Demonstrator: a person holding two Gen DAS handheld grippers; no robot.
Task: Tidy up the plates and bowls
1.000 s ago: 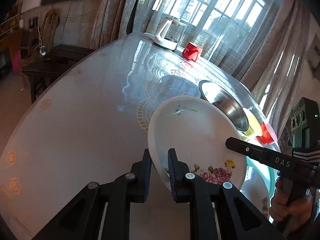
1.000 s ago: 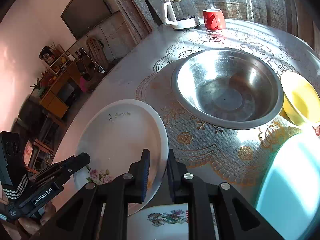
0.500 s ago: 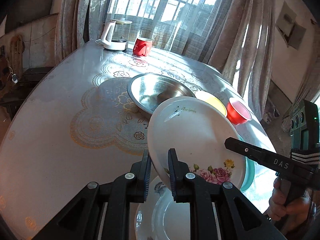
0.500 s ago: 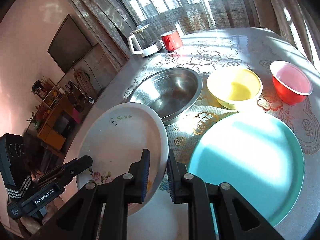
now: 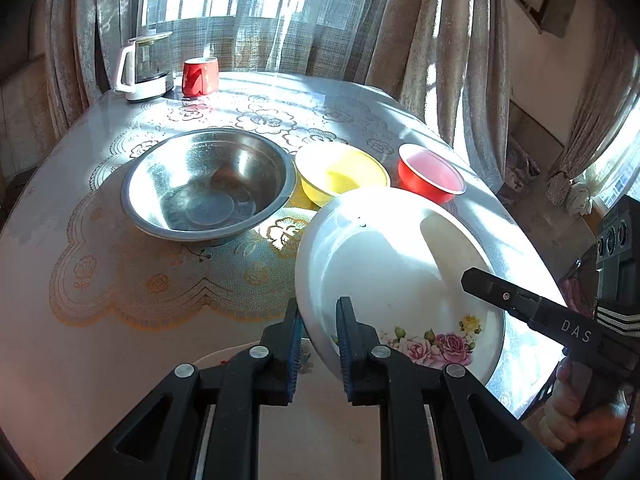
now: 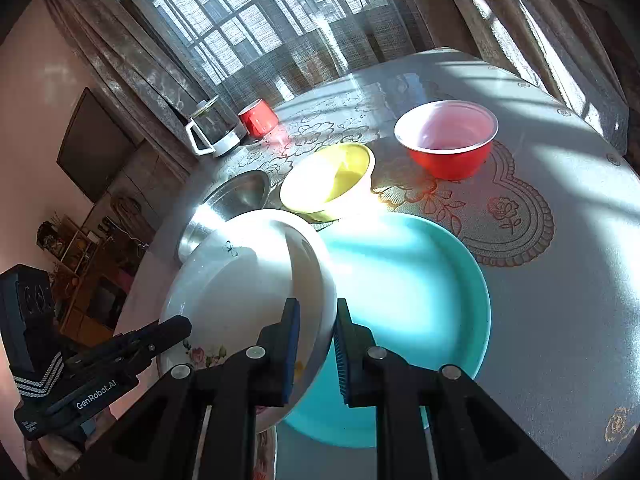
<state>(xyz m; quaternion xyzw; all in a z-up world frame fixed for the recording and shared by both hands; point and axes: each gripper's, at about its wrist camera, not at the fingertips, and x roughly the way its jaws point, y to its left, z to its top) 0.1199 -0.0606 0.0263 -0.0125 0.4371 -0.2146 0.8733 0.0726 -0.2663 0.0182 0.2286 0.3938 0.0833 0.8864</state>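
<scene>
Both tools clamp one white plate: our left tool (image 5: 317, 334) pinches its near-left rim, and our right tool (image 6: 316, 340) pinches the opposite rim, each with a pad on either face. We note the white plate (image 5: 394, 276) is held tilted above the counter (image 5: 100, 344), rose print near its lower edge. In the right wrist view it hangs over the left part of a teal plate (image 6: 408, 292) lying flat on the counter. Beyond it we see a steel bowl (image 5: 208, 184), then a yellow bowl (image 5: 340, 174) just beside it, then a red bowl (image 5: 430, 172) near that, all upright. Another patterned plate (image 5: 236, 356) shows beneath the left tool, mostly hidden. At the counter's far edge stand a kettle (image 5: 144, 66) and a red mug (image 5: 200, 76), close together.
</scene>
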